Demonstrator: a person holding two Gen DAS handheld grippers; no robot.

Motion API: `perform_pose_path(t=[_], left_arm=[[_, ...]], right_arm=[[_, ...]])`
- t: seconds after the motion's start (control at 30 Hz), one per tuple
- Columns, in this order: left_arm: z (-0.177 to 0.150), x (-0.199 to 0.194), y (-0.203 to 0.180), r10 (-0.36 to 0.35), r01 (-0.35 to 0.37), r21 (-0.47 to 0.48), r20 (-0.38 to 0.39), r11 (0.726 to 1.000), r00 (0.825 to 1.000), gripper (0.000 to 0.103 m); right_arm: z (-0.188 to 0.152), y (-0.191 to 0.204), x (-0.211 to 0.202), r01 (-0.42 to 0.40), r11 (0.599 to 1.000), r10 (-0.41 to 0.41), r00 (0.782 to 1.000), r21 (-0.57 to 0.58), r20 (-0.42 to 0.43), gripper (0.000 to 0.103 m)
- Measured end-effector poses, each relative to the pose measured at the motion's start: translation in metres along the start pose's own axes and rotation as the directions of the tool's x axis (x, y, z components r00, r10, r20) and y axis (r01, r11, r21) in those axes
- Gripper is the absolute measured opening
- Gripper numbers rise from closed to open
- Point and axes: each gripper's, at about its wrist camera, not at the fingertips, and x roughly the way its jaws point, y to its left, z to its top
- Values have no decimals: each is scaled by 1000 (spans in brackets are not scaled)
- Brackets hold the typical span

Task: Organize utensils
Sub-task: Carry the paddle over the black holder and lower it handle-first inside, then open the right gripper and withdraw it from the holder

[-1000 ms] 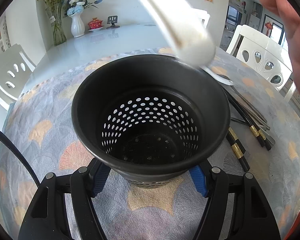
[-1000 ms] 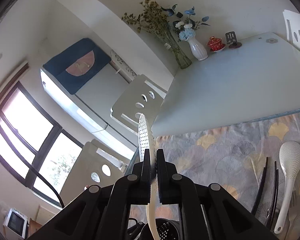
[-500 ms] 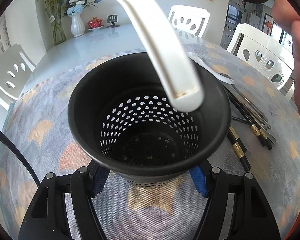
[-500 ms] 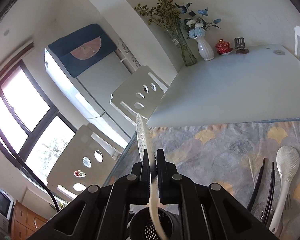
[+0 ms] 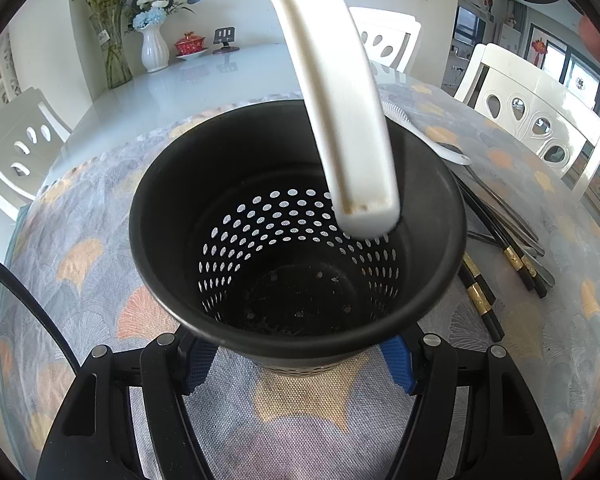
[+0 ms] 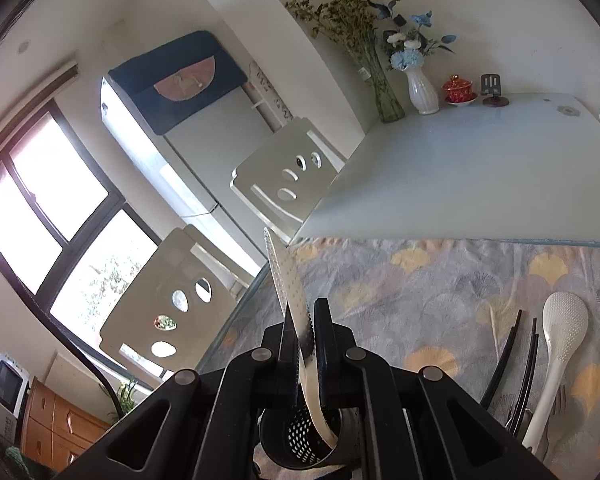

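Blue pads (image 5: 396, 364) of the left hand-held gripper (image 5: 296, 364) are pressing on either side of the black perforated metal utensil holder (image 5: 172, 240) near its base, clasping it as it is standing upright on the table (image 5: 100, 272) with its grey cloth patterned in orange fans. The right hand-held gripper (image 6: 305, 340) is clenching the white dimpled plastic rice paddle (image 6: 290, 296) by its neck, jaws nearly together. The paddle's long axis is running steeply, the blade pointing up and away, the handle end dipping down inside the holder's rim on its right side, clear of the bottom. A second white rice paddle (image 6: 560, 332), black chopsticks (image 5: 516, 248) with gold bands and metal cutlery are lying on the cloth to the holder's right.
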Motion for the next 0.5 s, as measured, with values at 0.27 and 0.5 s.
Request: perform_pose_path(t=[0.27, 0.5], left_arm=[[1, 1, -1, 3, -3, -4, -8, 1000, 1000, 68], [2, 2, -4, 7, -7, 1, -10, 1000, 1000, 68]], right_arm=[[6, 17, -50, -4, 999, 5, 999, -55, 34, 46], [3, 8, -148, 226, 973, -221, 972, -54, 78, 68]])
